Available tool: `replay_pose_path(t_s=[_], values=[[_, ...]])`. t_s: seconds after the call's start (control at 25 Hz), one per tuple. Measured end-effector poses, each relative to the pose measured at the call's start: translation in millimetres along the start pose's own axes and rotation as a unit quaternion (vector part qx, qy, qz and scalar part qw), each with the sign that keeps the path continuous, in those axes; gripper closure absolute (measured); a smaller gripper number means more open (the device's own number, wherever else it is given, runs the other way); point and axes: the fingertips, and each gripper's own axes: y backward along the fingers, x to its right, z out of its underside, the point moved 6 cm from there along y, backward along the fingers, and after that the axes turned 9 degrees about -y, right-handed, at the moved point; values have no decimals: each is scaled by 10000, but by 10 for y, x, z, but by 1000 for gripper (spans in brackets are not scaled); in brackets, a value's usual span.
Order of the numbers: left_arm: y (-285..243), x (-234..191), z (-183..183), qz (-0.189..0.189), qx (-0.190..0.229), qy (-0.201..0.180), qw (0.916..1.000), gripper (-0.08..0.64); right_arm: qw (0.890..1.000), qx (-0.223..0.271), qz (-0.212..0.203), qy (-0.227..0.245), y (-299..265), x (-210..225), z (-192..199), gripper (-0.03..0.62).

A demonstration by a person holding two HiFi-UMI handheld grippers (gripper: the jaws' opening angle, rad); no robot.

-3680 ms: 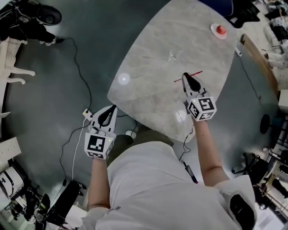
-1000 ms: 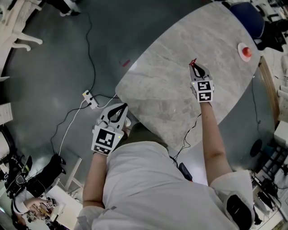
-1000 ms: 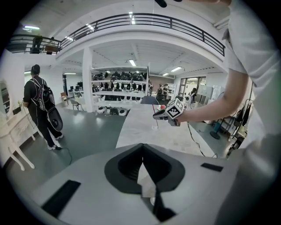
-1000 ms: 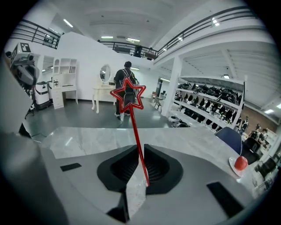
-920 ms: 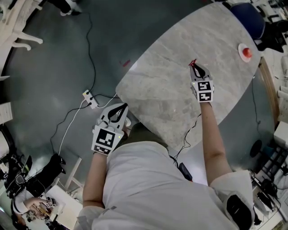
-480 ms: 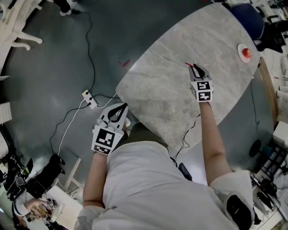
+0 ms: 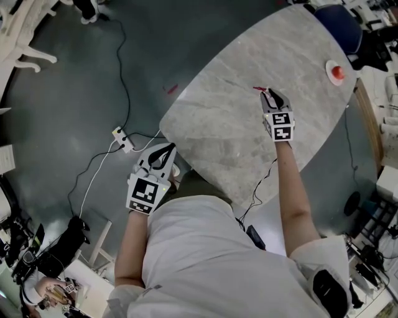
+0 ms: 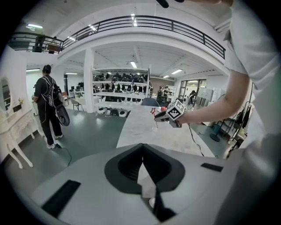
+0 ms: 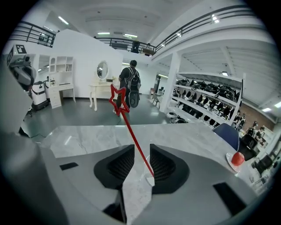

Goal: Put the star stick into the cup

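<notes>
The star stick [image 9: 128,123] is a thin red rod with a red star on top. It leans away to the left, and its lower end rests in a small clear cup [image 9: 148,172] on the marble table [image 7: 230,130]. My right gripper [image 9: 141,149] is open, its jaws a little apart on either side of the stick and the cup. In the head view the star stick [image 7: 257,89] pokes out left of the right gripper [image 7: 269,93], which hides the cup. My left gripper [image 7: 165,149] is shut and empty, off the table's near edge.
A red ball on a white saucer [image 7: 336,71] sits at the table's far right, near a blue chair [image 7: 339,18]. Cables and a power strip [image 7: 122,138] lie on the grey floor to the left. A person with a backpack [image 9: 131,85] stands far off.
The stick has tipped from standing by the right gripper's tip to leaning left. The right gripper has barely moved. The left gripper has not moved.
</notes>
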Motion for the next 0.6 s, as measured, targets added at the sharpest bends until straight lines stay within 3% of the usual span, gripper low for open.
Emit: replay_pose_path(t_s=[0.6], values=[[8,-143,-167,312,484,-200,9981,557,9970,463,288,-541,636,-189,-167,526]])
